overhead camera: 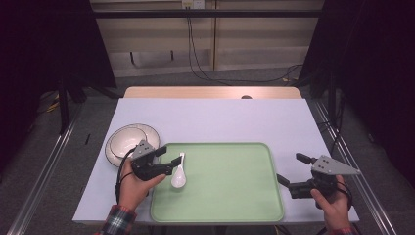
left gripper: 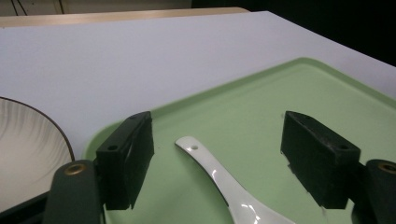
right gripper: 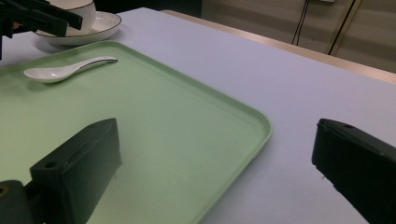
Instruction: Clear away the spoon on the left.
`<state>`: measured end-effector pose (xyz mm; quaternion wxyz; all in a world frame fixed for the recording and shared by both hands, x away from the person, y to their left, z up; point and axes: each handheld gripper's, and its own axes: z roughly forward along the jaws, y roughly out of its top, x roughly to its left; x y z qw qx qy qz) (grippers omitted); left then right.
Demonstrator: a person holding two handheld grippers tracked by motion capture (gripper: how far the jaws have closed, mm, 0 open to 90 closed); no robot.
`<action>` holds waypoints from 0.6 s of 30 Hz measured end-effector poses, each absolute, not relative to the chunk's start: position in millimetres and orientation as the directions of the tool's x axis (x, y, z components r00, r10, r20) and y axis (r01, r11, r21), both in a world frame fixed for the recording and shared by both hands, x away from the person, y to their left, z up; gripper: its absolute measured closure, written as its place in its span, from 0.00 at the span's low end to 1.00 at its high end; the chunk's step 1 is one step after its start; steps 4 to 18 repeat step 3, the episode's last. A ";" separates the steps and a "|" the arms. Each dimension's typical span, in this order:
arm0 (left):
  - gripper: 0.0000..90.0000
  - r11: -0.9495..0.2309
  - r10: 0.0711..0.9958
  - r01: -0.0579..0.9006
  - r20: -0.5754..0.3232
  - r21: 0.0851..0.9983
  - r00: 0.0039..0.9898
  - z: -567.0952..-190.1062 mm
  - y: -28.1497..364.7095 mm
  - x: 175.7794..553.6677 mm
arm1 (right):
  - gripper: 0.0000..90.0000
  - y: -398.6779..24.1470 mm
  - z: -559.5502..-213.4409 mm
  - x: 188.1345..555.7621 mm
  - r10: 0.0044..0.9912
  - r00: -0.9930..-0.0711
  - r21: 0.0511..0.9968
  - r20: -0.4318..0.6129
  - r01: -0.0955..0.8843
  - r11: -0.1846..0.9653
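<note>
1. a white spoon (overhead camera: 178, 175) is seen lying flat on a green tray (overhead camera: 230, 196), near the tray's left edge in the high view.
2. the scoop end of the spoon is pointed toward the person, and the handle is pointed away.
3. the left gripper (overhead camera: 169, 161) is held over the left edge of the tray, right by the spoon.
4. in the left gripper view, the spoon (left gripper: 224, 186) is seen between the two black jaws, but it is not touched by them.
5. the jaws of the left gripper (left gripper: 217, 156) are spread wide, and nothing is held by them.
6. a gap is seen on each side of the spoon handle, between it and each jaw.
7. a white bowl (overhead camera: 126, 142) is set on a white plate (overhead camera: 115, 155) with a dark rim, just off the tray's left side, on the table (overhead camera: 215, 117).
8. the bowl and plate are found just behind the left gripper.
9. the right gripper (overhead camera: 288, 172) is held at the right edge of the tray, well apart from the spoon.
10. in the right gripper view, one jaw of the right gripper (right gripper: 215, 163) is seen over the tray (right gripper: 187, 140) and the other over the pale table (right gripper: 289, 93).
11. the right jaws are spread wide, and nothing is held by them.
12. far off in the right gripper view, the spoon (right gripper: 65, 69) is seen on the tray, with the bowl (right gripper: 77, 7) and plate (right gripper: 100, 23) past it.
13. a checked sleeve (overhead camera: 116, 221) is worn on the left arm.
</note>
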<state>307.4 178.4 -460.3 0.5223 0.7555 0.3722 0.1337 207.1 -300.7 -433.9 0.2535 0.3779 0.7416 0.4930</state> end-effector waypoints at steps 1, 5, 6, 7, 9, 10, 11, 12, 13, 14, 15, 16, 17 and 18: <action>0.28 -0.173 0.703 0.422 -0.189 0.890 0.686 -460.4 178.6 307.5 | 0.01 -300.7 -433.9 207.1 0.810 -0.586 0.923 -0.003 0.311 0.228; 0.27 -0.170 0.699 0.422 -0.194 0.890 0.689 -460.6 179.1 307.9 | 0.01 -300.4 -434.3 207.7 0.810 -0.587 0.922 0.000 0.313 0.227; 0.27 -0.170 0.699 0.422 -0.194 0.890 0.689 -460.6 179.1 307.9 | 0.01 -300.4 -434.3 207.7 0.810 -0.587 0.922 0.000 0.313 0.227; 0.27 -0.170 0.699 0.422 -0.194 0.890 0.689 -460.6 179.1 307.9 | 0.01 -300.4 -434.3 207.7 0.810 -0.587 0.922 0.000 0.313 0.227; 0.27 -0.170 0.699 0.422 -0.194 0.890 0.689 -460.6 179.1 307.9 | 0.01 -300.4 -434.3 207.7 0.810 -0.587 0.922 0.000 0.313 0.227; 0.27 -0.170 0.699 0.422 -0.194 0.890 0.689 -460.6 179.1 307.9 | 0.01 -300.4 -434.3 207.7 0.810 -0.587 0.922 0.000 0.313 0.227; 0.27 -0.170 0.699 0.422 -0.194 0.890 0.689 -460.6 179.1 307.9 | 0.01 -300.4 -434.3 207.7 0.810 -0.587 0.922 0.000 0.313 0.227; 0.27 -0.170 0.699 0.422 -0.194 0.890 0.689 -460.6 179.1 307.9 | 0.01 -300.4 -434.3 207.7 0.810 -0.587 0.922 0.000 0.313 0.227; 0.27 -0.170 0.699 0.422 -0.194 0.890 0.689 -460.6 179.1 307.9 | 0.01 -300.4 -434.3 207.7 0.810 -0.587 0.922 0.000 0.313 0.227; 0.27 -0.170 0.699 0.422 -0.194 0.890 0.689 -460.6 179.1 307.9 | 0.01 -300.4 -434.3 207.7 0.810 -0.587 0.922 0.000 0.313 0.227; 0.27 -0.170 0.699 0.422 -0.194 0.890 0.689 -460.6 179.1 307.9 | 0.01 -300.4 -434.3 207.7 0.810 -0.587 0.922 0.000 0.313 0.227; 0.27 -0.170 0.699 0.422 -0.194 0.890 0.689 -460.6 179.1 307.9 | 0.01 -300.4 -434.3 207.7 0.810 -0.587 0.922 0.000 0.313 0.227; 0.27 -0.170 0.699 0.422 -0.194 0.890 0.689 -460.6 179.1 307.9 | 0.01 -300.4 -434.3 207.7 0.810 -0.587 0.922 0.000 0.313 0.227; 0.27 -0.170 0.699 0.422 -0.194 0.890 0.689 -460.6 179.1 307.9 | 0.01 -300.4 -434.3 207.7 0.810 -0.587 0.922 0.000 0.313 0.227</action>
